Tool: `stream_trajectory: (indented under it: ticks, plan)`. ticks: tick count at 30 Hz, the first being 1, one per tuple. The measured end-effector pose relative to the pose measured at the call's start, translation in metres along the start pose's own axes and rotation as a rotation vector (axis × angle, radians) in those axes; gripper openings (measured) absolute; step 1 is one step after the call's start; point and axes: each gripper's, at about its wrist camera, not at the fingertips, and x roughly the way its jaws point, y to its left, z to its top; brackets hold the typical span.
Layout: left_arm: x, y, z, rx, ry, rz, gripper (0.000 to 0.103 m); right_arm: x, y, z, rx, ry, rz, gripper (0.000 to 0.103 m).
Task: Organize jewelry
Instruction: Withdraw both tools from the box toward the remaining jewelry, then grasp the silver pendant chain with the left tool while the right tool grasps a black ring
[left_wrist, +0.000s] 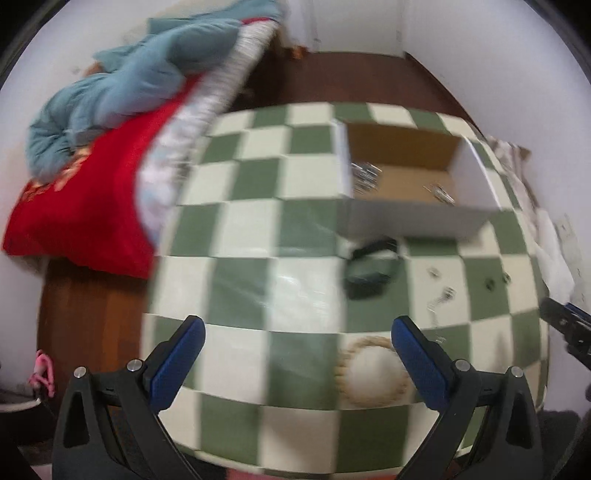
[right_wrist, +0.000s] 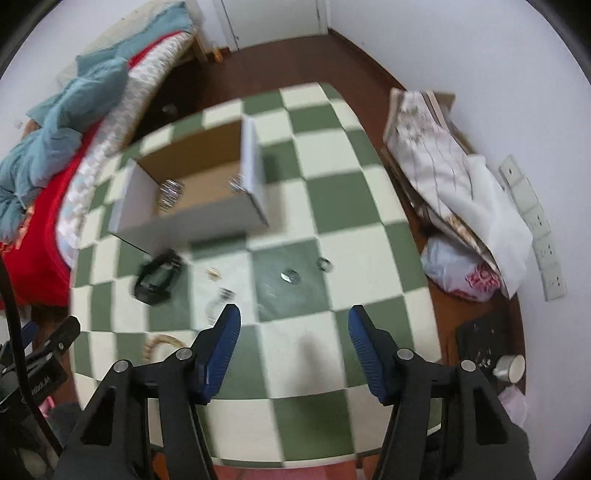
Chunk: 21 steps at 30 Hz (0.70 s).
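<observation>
Jewelry: small silver pieces (right_wrist: 289, 277) loose on the checkered surface (right_wrist: 332, 206), more already in the open cardboard box (right_wrist: 207, 177) behind. My right claw (right_wrist: 293, 345) is roughly half open and holds nothing; left claw (left_wrist: 297, 347) gapes wide, also bare, over a beaded bracelet (left_wrist: 369, 373). Both views smeared. Risks, as I judge them: pads skating over flat rings and flicking them off the surface; snagging the dark watch (right_wrist: 157, 275) beside the box; the two claws crowding each other.
</observation>
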Motion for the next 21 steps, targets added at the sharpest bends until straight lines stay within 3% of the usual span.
stream_trajectory:
  ticks: [5, 8, 10, 12, 18, 21]
  plan:
    - [0.027, -0.067, 0.003, 0.121, 0.043, -0.079, 0.096, 0.028, -0.034, -0.004, 0.033, 0.049, -0.046, 0.062]
    - [0.045, -0.098, 0.005, 0.188, 0.072, -0.100, 0.084, 0.037, -0.052, -0.004, 0.067, 0.062, -0.058, 0.062]
    - [0.059, -0.115, 0.005, 0.223, 0.105, -0.107, 0.064, 0.041, -0.062, -0.004, 0.087, 0.066, -0.061, 0.062]
    - [0.068, -0.124, 0.005, 0.237, 0.128, -0.112, 0.054, 0.043, -0.071, -0.003, 0.102, 0.067, -0.063, 0.062]
    - [0.078, -0.131, 0.008, 0.243, 0.126, -0.114, 0.052, 0.046, -0.084, 0.002, 0.131, 0.059, -0.056, 0.062]
    - [0.079, -0.130, 0.009, 0.233, 0.125, -0.141, 0.043, 0.049, -0.087, 0.004, 0.138, 0.060, -0.052, 0.062]
